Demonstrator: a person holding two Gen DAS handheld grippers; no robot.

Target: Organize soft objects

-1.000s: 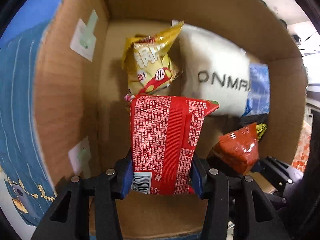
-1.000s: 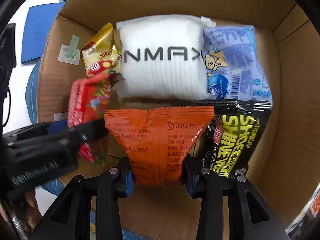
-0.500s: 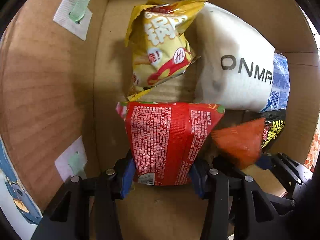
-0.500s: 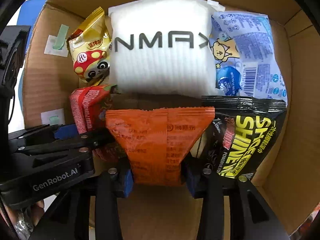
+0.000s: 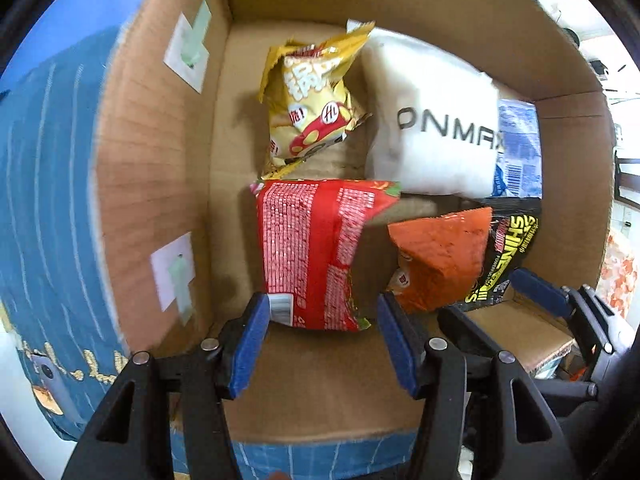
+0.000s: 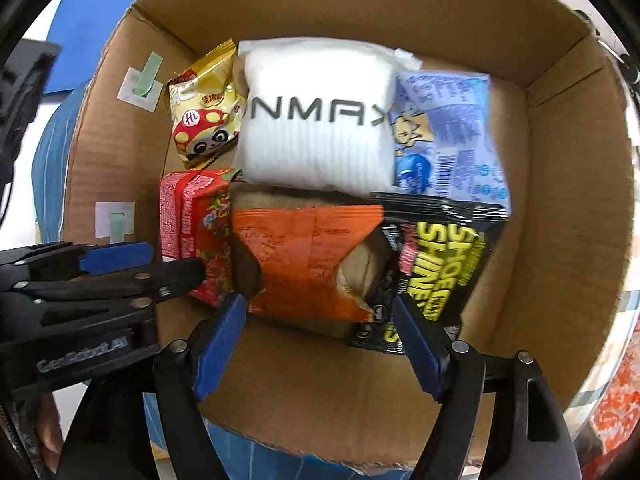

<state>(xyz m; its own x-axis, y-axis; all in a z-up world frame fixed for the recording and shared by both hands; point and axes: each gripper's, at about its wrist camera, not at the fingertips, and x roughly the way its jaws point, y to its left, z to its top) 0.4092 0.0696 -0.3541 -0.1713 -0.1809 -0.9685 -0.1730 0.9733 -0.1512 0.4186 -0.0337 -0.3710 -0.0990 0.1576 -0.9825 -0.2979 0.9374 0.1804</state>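
Observation:
A cardboard box [image 5: 160, 168] [image 6: 560, 200] holds soft packets. My left gripper [image 5: 320, 320] is open, its blue pads either side of the near end of a red snack bag [image 5: 312, 252] lying on the box floor. My right gripper [image 6: 320, 328] is open around the near end of an orange packet [image 6: 304, 256], also seen in the left wrist view [image 5: 444, 256]. Behind lie a yellow mushroom-print bag [image 5: 312, 100] [image 6: 204, 112], a white ONMAX pillow pack [image 5: 432, 120] [image 6: 316, 116], a blue packet [image 6: 448, 136] and a black-and-yellow packet [image 6: 440, 272].
The box stands on a blue patterned cloth [image 5: 44, 200]. White tape patches [image 5: 188, 48] sit on the left inner wall. The left gripper's body [image 6: 80, 280] shows at the left of the right wrist view. An orange-patterned surface [image 5: 620, 276] lies right of the box.
Both grippers have opened and let go of their packets, which now rest in the box. Both grippers have pulled back a little.

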